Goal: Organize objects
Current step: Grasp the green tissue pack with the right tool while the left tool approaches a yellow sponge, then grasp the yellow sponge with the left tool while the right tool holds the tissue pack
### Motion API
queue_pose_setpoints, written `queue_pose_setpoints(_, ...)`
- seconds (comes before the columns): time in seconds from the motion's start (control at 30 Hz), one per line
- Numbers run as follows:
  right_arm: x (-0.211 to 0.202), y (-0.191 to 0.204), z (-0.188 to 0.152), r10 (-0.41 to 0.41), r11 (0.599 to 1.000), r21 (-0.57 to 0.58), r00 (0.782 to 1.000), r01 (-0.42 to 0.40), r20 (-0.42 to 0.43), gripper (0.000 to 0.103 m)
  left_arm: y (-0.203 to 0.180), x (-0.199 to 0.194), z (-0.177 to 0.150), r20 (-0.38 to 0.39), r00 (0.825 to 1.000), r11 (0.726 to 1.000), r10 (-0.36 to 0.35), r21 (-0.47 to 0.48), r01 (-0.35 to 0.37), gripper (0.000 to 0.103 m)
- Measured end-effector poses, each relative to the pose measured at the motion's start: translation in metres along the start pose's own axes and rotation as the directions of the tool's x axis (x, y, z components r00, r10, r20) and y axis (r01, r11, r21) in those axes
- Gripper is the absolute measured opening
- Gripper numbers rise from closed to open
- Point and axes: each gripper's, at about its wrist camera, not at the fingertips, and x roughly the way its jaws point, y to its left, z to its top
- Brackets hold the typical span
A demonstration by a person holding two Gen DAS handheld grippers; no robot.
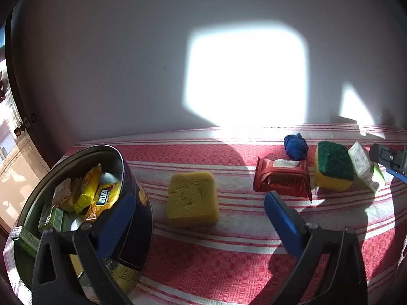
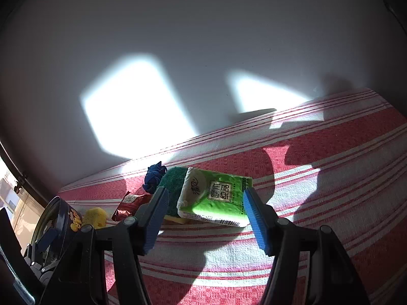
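My left gripper (image 1: pixel 201 208) is open and empty, its left finger beside the wall of a dark round tin (image 1: pixel 137 185) that holds several snack packets (image 1: pixel 89 193). A yellow sponge (image 1: pixel 192 199) lies between its fingers, a little ahead. Further right lie a red wipes pack (image 1: pixel 282 180), a blue crumpled cloth (image 1: pixel 295 146), a green-topped yellow scrub sponge (image 1: pixel 333 166) and a green-and-white tissue pack (image 1: pixel 365 169). My right gripper (image 2: pixel 206 202) is open, its fingers on either side of the tissue pack (image 2: pixel 216 198), which leans on the scrub sponge (image 2: pixel 173 183).
Everything rests on a red-and-white striped cloth (image 1: pixel 229 249) against a white wall (image 1: pixel 127 63) with bright sun patches. A window frame (image 1: pixel 15 96) is at the far left. The tin (image 2: pixel 61 218) also shows at the lower left of the right wrist view.
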Motion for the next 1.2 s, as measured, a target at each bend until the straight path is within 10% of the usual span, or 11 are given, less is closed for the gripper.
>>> queue_pose_setpoints(0.37,0.044,-0.005,0.007,-0.079,0.996,0.020,0.988,0.083,-0.132,0.077,-0.005,0.013,0.009,-0.035,0.999,0.999,0.040,-0.005,-0.040,0.103)
queue_pose_setpoints(0.87,0.008,-0.011,0.007,-0.124,0.992,-0.009,0.992,0.124,0.006,0.072,-0.027,0.029,0.020,-0.028,0.990,0.988,0.141,0.066,-0.139,0.103)
queue_pose_setpoints(1.2,-0.023,0.003,0.006,-0.102,0.993,-0.045,0.991,0.106,0.080,0.072,-0.015,0.068,0.022,-0.229,0.965,0.991,0.127,-0.011,-0.133,0.093)
